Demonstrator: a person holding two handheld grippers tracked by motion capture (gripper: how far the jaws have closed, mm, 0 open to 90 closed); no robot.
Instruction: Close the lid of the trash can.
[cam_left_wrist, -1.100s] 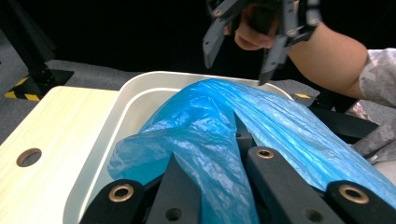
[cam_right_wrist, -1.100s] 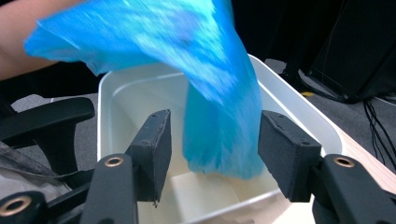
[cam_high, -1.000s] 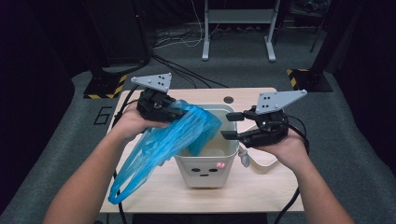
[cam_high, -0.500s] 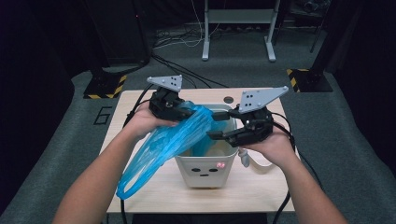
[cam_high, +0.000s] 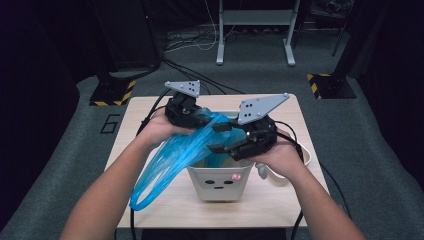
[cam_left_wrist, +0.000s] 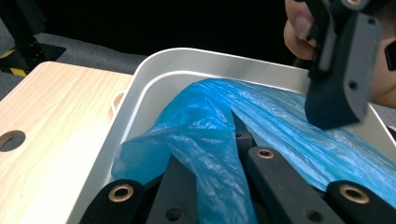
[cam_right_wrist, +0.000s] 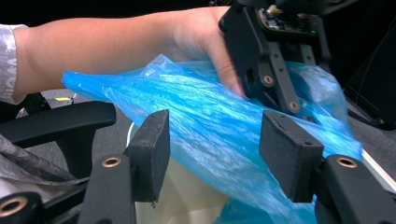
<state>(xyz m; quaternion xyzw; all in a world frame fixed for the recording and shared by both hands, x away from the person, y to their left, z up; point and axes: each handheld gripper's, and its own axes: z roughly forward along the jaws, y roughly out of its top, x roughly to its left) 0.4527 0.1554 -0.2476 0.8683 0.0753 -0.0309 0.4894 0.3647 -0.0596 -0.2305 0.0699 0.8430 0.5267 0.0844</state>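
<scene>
A high view looks forward and down from above the person's side of the desk (cam_high: 150, 200), far enough back to take in the whole desktop and the floor beyond. The left gripper view sits very close, looking along its own tongs (cam_left_wrist: 233, 154) into the white bin (cam_left_wrist: 154, 79). The right gripper view, equally close, looks along its tongs (cam_right_wrist: 215, 154) across the bin's top. All three views share the blue plastic bag (cam_high: 185, 147) at the bin.

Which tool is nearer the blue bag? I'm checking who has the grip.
Left. The left tool is shut on the blue bag over the white bin; the right tool straddles it, open.
</scene>
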